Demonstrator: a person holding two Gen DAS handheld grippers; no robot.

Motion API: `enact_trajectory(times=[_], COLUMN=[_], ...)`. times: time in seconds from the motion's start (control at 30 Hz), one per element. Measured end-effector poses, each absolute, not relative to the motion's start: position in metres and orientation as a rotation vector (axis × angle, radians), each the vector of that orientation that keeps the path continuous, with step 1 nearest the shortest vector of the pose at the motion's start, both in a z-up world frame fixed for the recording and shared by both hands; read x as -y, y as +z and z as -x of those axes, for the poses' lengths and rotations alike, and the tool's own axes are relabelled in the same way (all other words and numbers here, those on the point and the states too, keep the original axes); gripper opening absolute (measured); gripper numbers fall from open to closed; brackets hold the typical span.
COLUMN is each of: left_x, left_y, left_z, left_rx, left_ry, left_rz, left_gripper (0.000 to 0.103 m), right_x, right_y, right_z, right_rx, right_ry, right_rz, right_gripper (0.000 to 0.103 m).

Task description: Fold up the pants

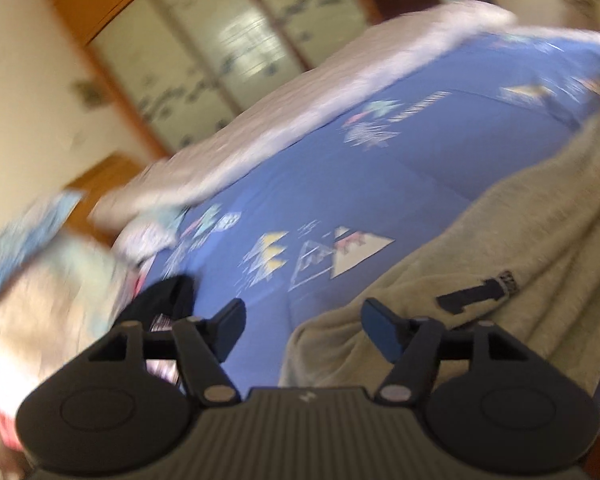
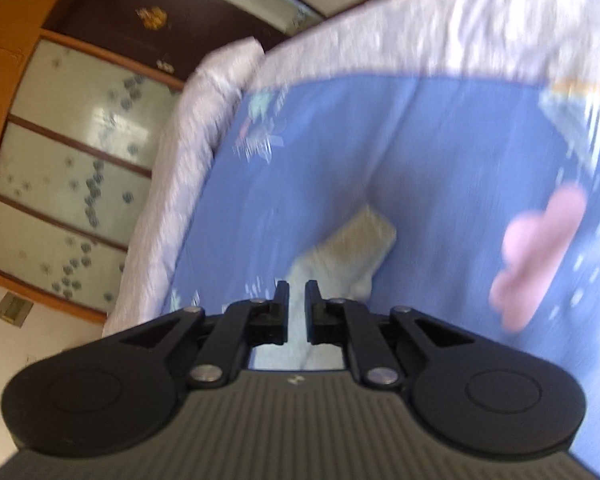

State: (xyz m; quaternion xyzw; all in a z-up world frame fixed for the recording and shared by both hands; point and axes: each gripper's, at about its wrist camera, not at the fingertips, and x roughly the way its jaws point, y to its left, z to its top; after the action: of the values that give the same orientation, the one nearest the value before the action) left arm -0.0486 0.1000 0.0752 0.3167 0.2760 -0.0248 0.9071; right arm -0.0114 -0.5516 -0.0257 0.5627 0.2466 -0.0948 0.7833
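Note:
The beige fleece pants (image 1: 500, 248) lie spread on the blue patterned bedsheet (image 1: 340, 184), with a dark drawstring (image 1: 476, 294) showing. My left gripper (image 1: 302, 330) is open and empty, its right finger over the pants' near edge. In the right wrist view my right gripper (image 2: 297, 304) is shut on the pants (image 2: 352, 248); the cloth runs between the pads and hangs forward as a narrow strip over the sheet (image 2: 440, 152).
A white quilt (image 1: 260, 120) edges the bed's far side and shows in the right wrist view (image 2: 172, 184) too. A pink patch (image 2: 536, 256) lies on the sheet. Clothes pile (image 1: 40, 280) sits at left. Wooden sliding wardrobe doors (image 1: 204, 48) stand behind.

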Motion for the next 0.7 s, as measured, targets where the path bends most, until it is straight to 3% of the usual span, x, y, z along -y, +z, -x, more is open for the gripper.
enact_trajectory(times=[0.1,0.2,0.23,0.3,0.33,0.47,0.7], left_x=[-0.091,-0.082,-0.080,-0.077,-0.076,-0.085,-0.103], left_y=[0.065,0.047,0.041,0.031,0.027,0.036,0.084], left_z=[0.034,0.011,0.005,-0.004,-0.006,0.000,0.014], left_rx=[-0.587,-0.658,-0.684,-0.728,-0.746,-0.711,-0.621], left_ry=[-0.149,-0.213,-0.227,-0.237,-0.230,-0.174,-0.069], left_rz=[-0.695,-0.714,-0.713,-0.711,-0.704,-0.622,-0.477], left_gripper=[0.083,0.081,0.077,0.031,0.019,0.013,0.012], right_x=[0.540,0.539,0.542,0.548,0.549,0.551,0.560], right_y=[-0.039,-0.045,-0.046,-0.049,-0.049,-0.054,-0.075], right_z=[-0.001,-0.006,-0.006,-0.006,-0.006,-0.011,-0.027], right_rx=[-0.581,-0.584,-0.578,-0.570,-0.568,-0.565,-0.577], right_ry=[-0.204,-0.221,-0.225,-0.238,-0.244,-0.234,-0.300], right_rz=[-1.232,-1.272,-1.287,-1.307,-1.311,-1.316,-1.366], right_gripper=[0.014,0.022,0.023,0.027,0.027,0.027,0.027])
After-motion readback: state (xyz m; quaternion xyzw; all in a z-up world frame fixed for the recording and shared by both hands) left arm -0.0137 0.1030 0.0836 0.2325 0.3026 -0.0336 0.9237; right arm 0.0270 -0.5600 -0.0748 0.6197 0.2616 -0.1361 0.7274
